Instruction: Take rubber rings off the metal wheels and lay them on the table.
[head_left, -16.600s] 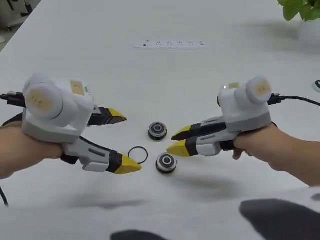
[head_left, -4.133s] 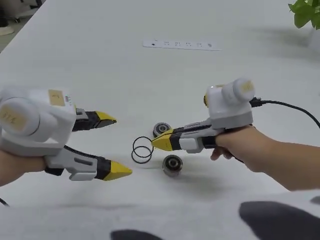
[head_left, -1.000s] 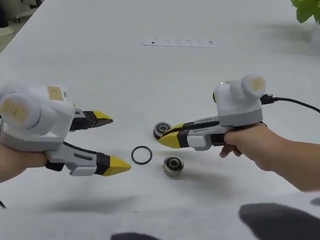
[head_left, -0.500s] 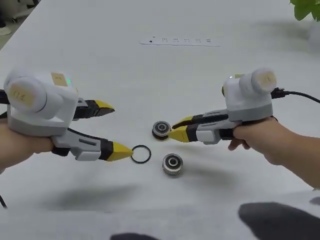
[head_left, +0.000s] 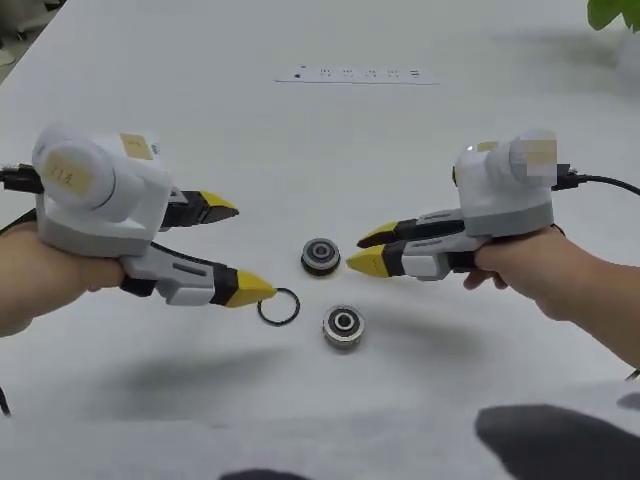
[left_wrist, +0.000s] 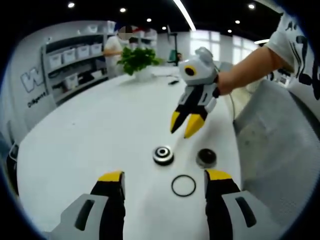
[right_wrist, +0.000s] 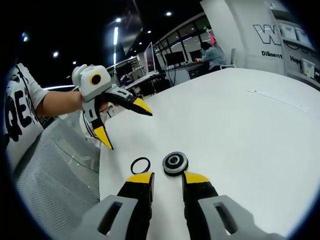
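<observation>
Two small metal wheels lie on the white table (head_left: 330, 130): the farther wheel (head_left: 320, 256) (left_wrist: 163, 155) (right_wrist: 175, 163) has a dark outer rim, and the nearer wheel (head_left: 343, 326) (left_wrist: 206, 157) looks silvery. A loose black rubber ring (head_left: 279, 306) (left_wrist: 183, 185) (right_wrist: 140, 165) lies flat to their left. My left gripper (head_left: 238, 248) (left_wrist: 165, 176) (right_wrist: 125, 125) is wide open, its lower tip almost at the ring. My right gripper (head_left: 368, 250) (left_wrist: 190, 122) (right_wrist: 168, 178) is open by a narrow gap, empty, just right of the farther wheel.
A white power strip (head_left: 357, 74) lies farther back on the table. A green plant (head_left: 612, 12) (left_wrist: 136, 59) stands at the far right corner. A cable (head_left: 600, 182) trails from the right gripper. Shelves and a seated person show in the background.
My left gripper has moved forward until its lower tip is beside the ring. My right gripper has drawn back to the right, away from the farther wheel. Wheels and ring lie still.
</observation>
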